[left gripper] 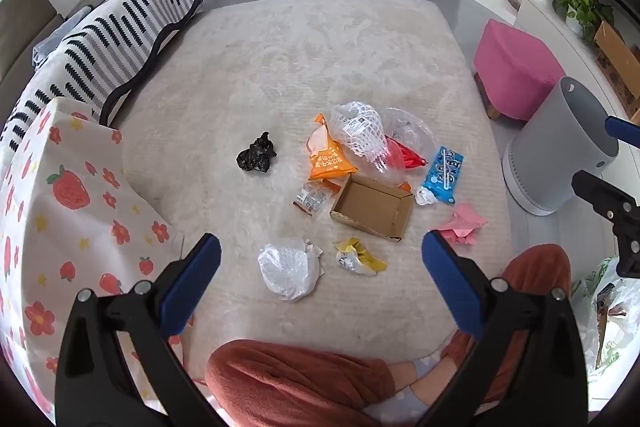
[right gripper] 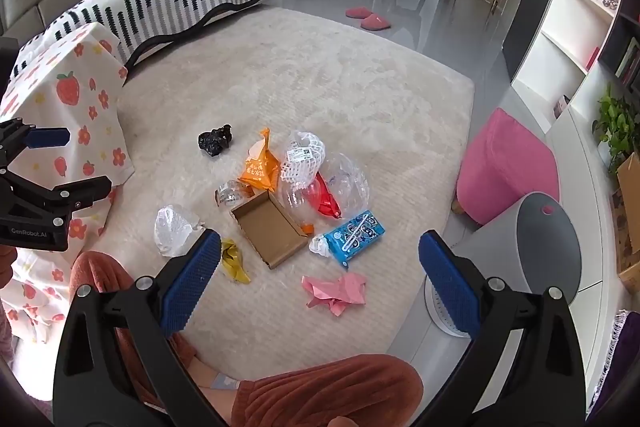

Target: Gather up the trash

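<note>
Trash pile: all of it sits loose on the cream rug (left gripper: 304, 59), bunched up in front of the person's knees – nothing picked up yet as far as I can see
Nearest to left gripper: left gripper (left gripper: 321, 283) is wide open with nothing in it, and the crumpled clear bag (left gripper: 289, 268) plus the yellow wrapper (left gripper: 359, 255) lie just ahead of it, pretty much between the fingers' line of sight
Nearest to right gripper: right gripper (right gripper: 320, 281) is open and empty too, with the pink paper scrap (right gripper: 336, 291) right under its gap and the blue snack pack (right gripper: 352, 235) a bit further out
Middle stuff: open cardboard box (left gripper: 372, 207) lies flat, long side running diagonally, roughly between the two grippers – either could go for it
Far stuff: black crumpled bag (left gripper: 257, 157) sits off alone toward the left side, so that's a left-hand job I'd guess
Bin: grey bin (right gripper: 532, 251) stands off the rug on the right, just beside the right gripper – so I'd say the right hand has the shorter trip to drop things in
Both grippers: tilted down at the rug, apart from everything
</note>
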`<state>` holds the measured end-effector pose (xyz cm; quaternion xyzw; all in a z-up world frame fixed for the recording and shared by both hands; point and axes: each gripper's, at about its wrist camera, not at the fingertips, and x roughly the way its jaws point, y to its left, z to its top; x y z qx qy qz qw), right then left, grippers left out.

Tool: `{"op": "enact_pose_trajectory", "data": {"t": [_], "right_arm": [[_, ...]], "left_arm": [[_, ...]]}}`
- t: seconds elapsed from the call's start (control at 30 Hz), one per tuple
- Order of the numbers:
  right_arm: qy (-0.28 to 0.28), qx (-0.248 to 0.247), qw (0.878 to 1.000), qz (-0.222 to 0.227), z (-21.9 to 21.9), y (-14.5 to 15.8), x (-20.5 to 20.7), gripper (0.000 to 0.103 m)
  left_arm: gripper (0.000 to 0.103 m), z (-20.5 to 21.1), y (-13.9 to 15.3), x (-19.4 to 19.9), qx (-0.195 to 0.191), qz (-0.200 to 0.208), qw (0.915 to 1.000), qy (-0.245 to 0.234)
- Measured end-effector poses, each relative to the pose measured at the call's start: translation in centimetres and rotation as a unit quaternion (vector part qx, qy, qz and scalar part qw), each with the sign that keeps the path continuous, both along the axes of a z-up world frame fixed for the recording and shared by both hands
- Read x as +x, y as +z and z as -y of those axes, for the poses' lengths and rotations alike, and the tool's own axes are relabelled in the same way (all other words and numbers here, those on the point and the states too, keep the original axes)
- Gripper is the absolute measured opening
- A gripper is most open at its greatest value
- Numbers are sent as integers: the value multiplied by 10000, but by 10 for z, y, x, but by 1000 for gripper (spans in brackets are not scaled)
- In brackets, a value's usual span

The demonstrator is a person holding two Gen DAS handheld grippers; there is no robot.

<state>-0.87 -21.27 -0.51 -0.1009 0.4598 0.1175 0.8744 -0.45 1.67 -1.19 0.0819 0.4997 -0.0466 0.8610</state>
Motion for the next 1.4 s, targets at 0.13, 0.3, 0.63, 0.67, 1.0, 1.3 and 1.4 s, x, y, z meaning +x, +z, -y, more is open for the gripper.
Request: {"op": "enact_pose_trajectory", "data": {"t": [0.13, 0.3, 0.63, 0.67, 1.0, 1.3, 1.4], "right_arm": [[-4, 12, 10000, 0, 0, -1, -2, 96], [16, 21, 10000, -9, -2, -3, -2, 96], [86, 101, 9999, -72, -4, -5, -4, 96], [98, 98, 9999, -70, -5, -5, -4, 96], [98, 100, 9999, -62, -3, -3, -4, 96], [80, 105, 9999, -64, -1, -3, -3, 96], [66, 104, 9999, -82, 0, -3, -2, 96]], "left_arm": [[100, 1, -2, -2, 20, -25, 10000, 41], [100, 0, -3, -1, 39, -54, 10000, 63], [100, -5, -6, -6, 64, -67, 9999, 80], [100, -5, -7, -7, 73, -69, 9999, 85], [100, -5, -6, -7, 78, -101, 9999, 64], [100, -2, -6, -7, 86, -128, 9999, 43], [100, -1, -6, -7, 78, -130, 9999, 35]]}}
